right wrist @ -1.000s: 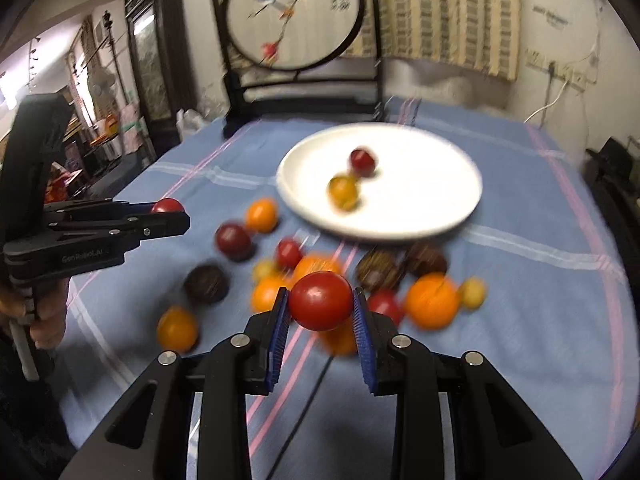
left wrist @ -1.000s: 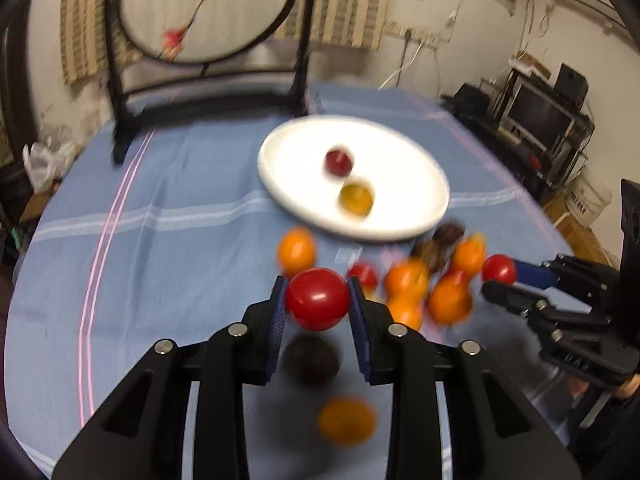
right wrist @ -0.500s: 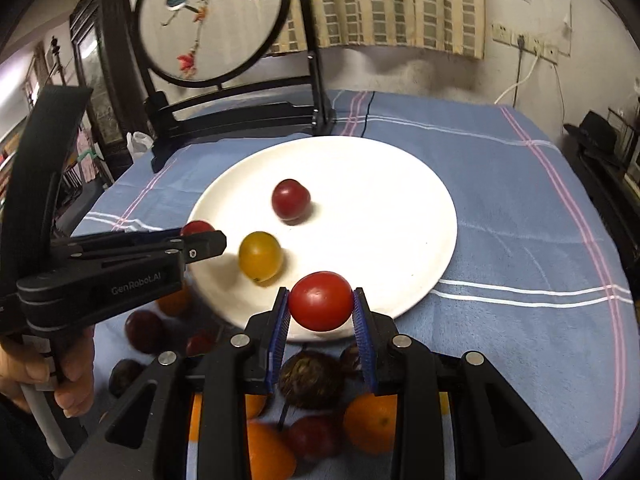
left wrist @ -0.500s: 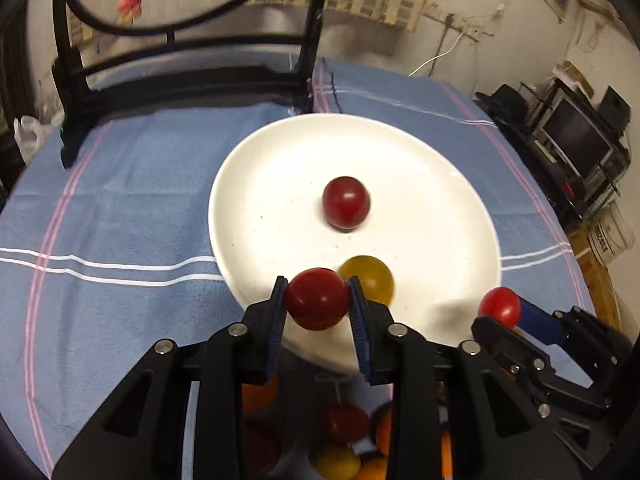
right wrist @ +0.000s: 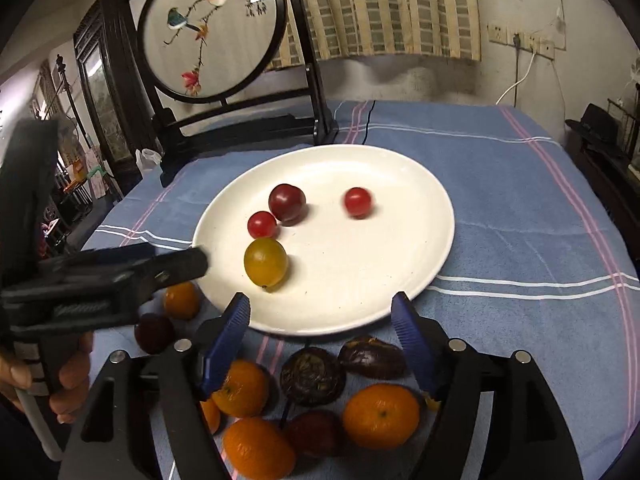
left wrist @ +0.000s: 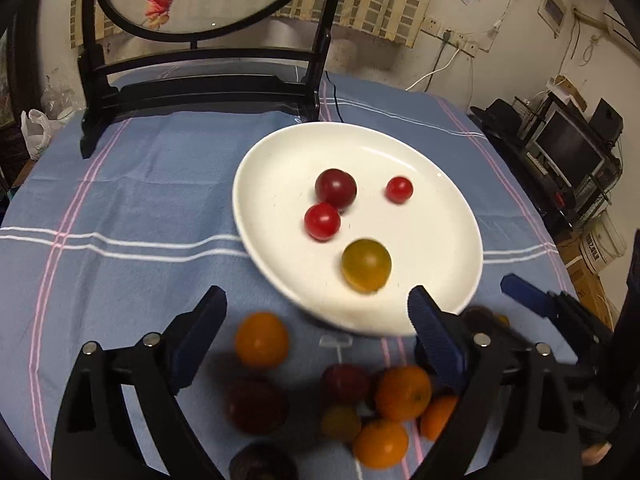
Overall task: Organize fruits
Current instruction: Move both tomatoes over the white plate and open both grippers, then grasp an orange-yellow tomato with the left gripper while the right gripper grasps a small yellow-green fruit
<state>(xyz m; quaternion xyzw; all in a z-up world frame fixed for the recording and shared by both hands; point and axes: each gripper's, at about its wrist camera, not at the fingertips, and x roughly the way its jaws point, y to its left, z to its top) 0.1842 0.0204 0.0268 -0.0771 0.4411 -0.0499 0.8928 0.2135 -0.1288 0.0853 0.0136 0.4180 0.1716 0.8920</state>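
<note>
Four fruits lie on the white plate (right wrist: 400, 184): a dark plum (right wrist: 286, 203) near the centre, a small red tomato (right wrist: 262, 224) touching it at seven o'clock, a yellow fruit (right wrist: 266, 261) just below that, and a second red tomato (right wrist: 357, 201) alone at three o'clock, blurred. Both tools have just been opening — the left gripper (left wrist: 316, 336) and the right gripper (right wrist: 322, 336) each stand wide apart with nothing between the blue pads. At six o'clock from the plate, on the blue striped cloth (right wrist: 520, 208), a heap of oranges (right wrist: 381, 416), dark plums and two wrinkled brown fruits (right wrist: 313, 376) sits partly hidden behind the gripper arms. At twelve o'clock stands a round painted screen (right wrist: 212, 28) in a black frame. A hand (right wrist: 68, 376) at the lower left holds the left tool, its handle cut off by the edge.
</note>
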